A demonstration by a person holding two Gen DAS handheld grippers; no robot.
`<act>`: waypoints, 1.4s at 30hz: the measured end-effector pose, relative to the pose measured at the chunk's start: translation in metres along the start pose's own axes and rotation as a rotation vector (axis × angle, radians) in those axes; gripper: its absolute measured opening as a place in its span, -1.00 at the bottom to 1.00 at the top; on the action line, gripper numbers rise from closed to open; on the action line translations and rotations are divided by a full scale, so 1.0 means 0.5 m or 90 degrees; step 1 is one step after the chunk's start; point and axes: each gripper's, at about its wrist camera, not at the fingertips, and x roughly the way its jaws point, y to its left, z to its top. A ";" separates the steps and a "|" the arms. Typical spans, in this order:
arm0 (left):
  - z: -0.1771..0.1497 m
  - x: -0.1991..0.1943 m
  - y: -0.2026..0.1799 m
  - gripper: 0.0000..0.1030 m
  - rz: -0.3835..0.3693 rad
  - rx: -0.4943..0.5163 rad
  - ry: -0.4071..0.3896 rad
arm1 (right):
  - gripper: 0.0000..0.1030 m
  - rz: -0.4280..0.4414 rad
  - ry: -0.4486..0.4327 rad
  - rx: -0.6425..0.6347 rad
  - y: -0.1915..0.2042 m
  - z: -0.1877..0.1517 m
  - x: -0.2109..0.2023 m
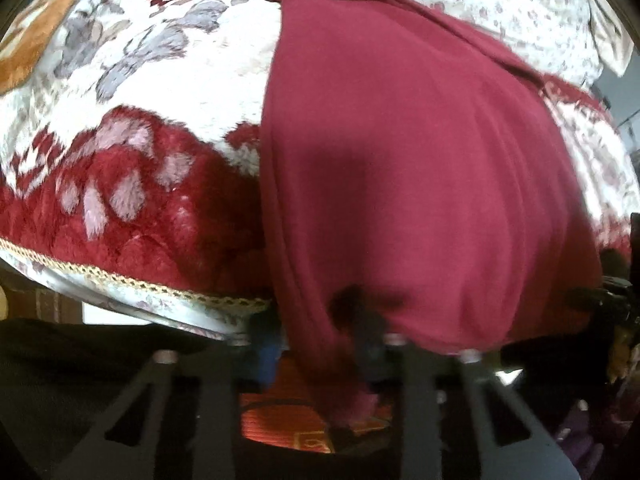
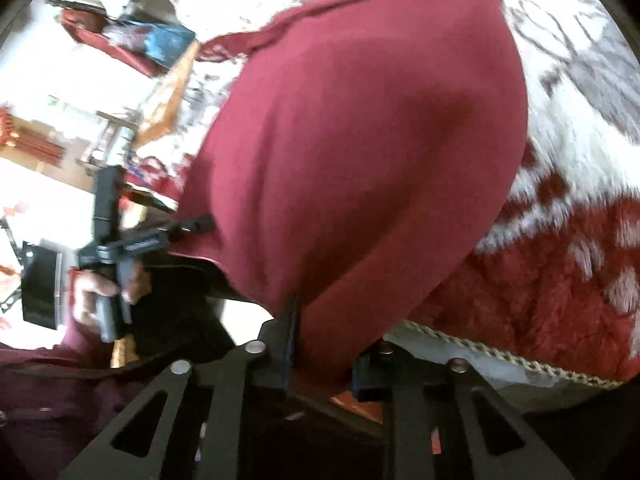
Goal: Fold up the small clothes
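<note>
A maroon garment (image 1: 420, 160) lies flat on a plush red-and-white floral blanket (image 1: 140, 200), its near hem hanging over the bed's edge. My left gripper (image 1: 312, 324) is shut on the hem's left corner, with cloth bunched between its fingers. In the right wrist view the same garment (image 2: 360, 140) fills the middle, and my right gripper (image 2: 328, 336) is shut on its near right corner. The left gripper (image 2: 192, 224) shows there too, held by a hand (image 2: 92, 292), its tip at the cloth's left edge. The fingertips are mostly hidden by fabric.
The blanket's braided trim (image 2: 500, 360) marks the bed's near edge. A white flowered sheet (image 1: 500, 0) covers the far side. An orange-red patterned rug (image 1: 288, 420) lies on the floor below. Cluttered furniture (image 2: 132, 40) stands beyond the bed.
</note>
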 end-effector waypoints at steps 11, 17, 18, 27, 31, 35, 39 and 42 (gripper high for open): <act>0.131 -0.155 0.015 -0.89 -0.056 -0.020 -0.154 | -0.65 0.060 -0.144 -0.047 0.045 0.129 -0.120; 0.267 -0.180 0.000 -0.89 -0.061 -0.049 -0.231 | -0.67 0.039 -0.243 -0.043 0.034 0.231 -0.159; 0.293 -0.175 -0.005 -0.89 -0.057 -0.051 -0.237 | -0.67 0.026 -0.255 -0.045 0.032 0.248 -0.164; 0.513 -0.091 -0.023 -0.89 -0.029 -0.083 -0.278 | -0.69 -0.059 -0.296 -0.015 -0.065 0.460 -0.152; 0.592 -0.033 -0.006 -0.89 -0.030 -0.113 -0.263 | -0.69 -0.076 -0.279 0.037 -0.147 0.535 -0.100; 0.644 0.023 0.008 -0.83 -0.054 -0.128 -0.250 | -0.65 -0.066 -0.286 0.086 -0.227 0.584 -0.064; 0.667 0.055 0.026 -0.64 -0.097 -0.130 -0.214 | -0.15 -0.037 -0.253 0.147 -0.279 0.598 -0.041; 0.667 0.032 0.035 0.23 -0.146 -0.134 -0.227 | 0.22 -0.019 -0.293 0.159 -0.273 0.579 -0.080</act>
